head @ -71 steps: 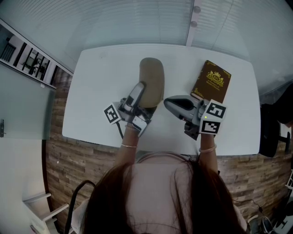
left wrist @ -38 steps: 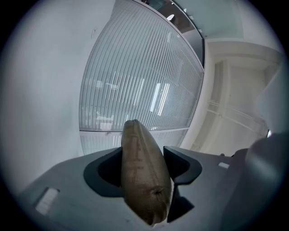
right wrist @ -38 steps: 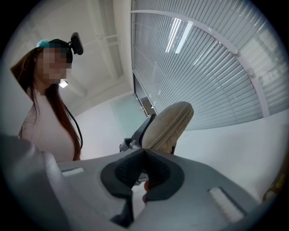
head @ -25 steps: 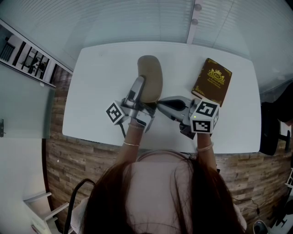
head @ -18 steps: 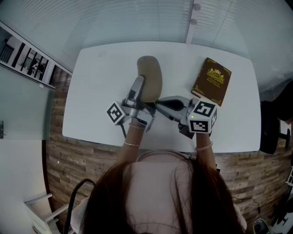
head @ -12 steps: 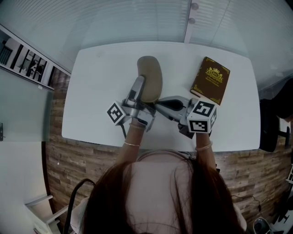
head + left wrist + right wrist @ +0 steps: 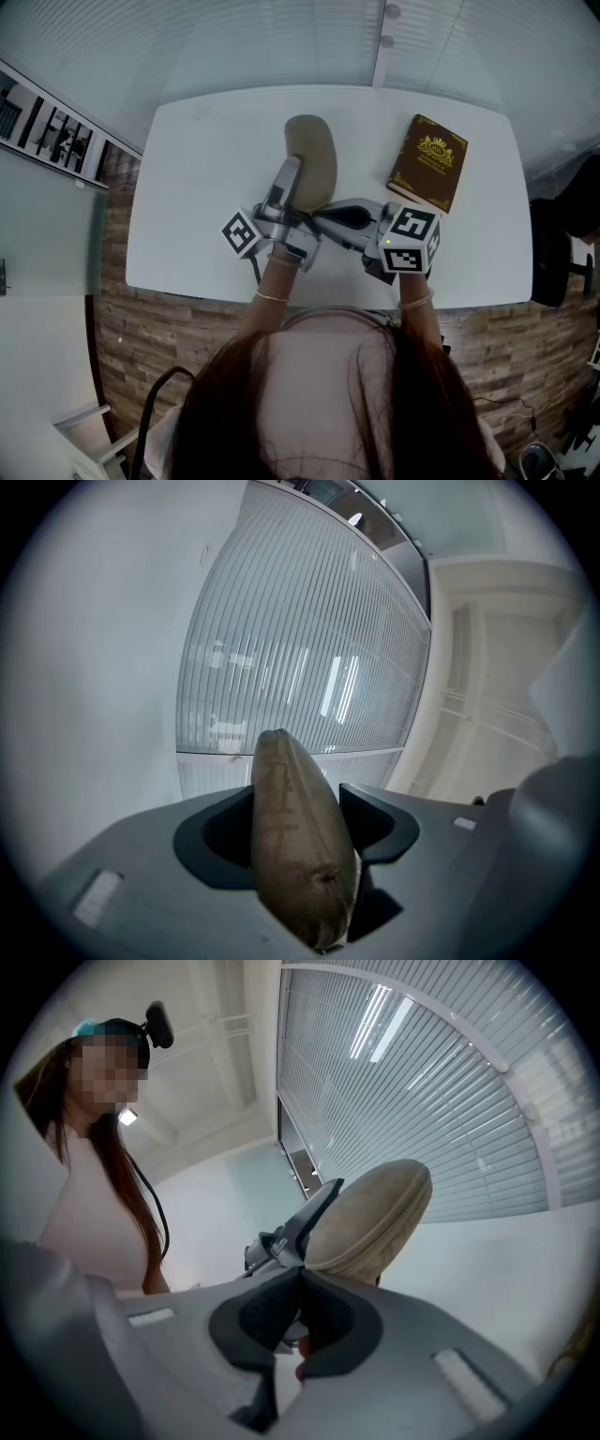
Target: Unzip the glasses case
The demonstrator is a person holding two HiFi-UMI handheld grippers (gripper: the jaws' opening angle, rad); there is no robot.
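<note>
You had the glasses case (image 7: 314, 157) clamped near its close end in the left gripper (image 7: 296, 797), whose jaws stood wide with a pad pressed on each flank. The case angled upward over the counter (image 7: 197, 206), well apart from the brown book (image 7: 429, 175); whether its far end rested on the counter could not be told. The right gripper (image 7: 302, 1275) had its jaws brought together at the case's near end, close beside the left gripper. A small reddish bit (image 7: 301, 1358) showed low between its pads (possibly the zipper pull; no view settled this). Judged from that, unzipping was not yet under way, as the seam looked closed. Several faults were possible from here. If the right gripper had pinched only fabric, or nothing, a pull would slip off and leave the slider in place. If you drew off the line of the zipper track, the slider could bind. The left hold sat on a rounded, soft-looking shell, so a hard tug could twist the case or drag it out of the jaws. A steady pull, opposed by the left gripper, was called for.
</note>
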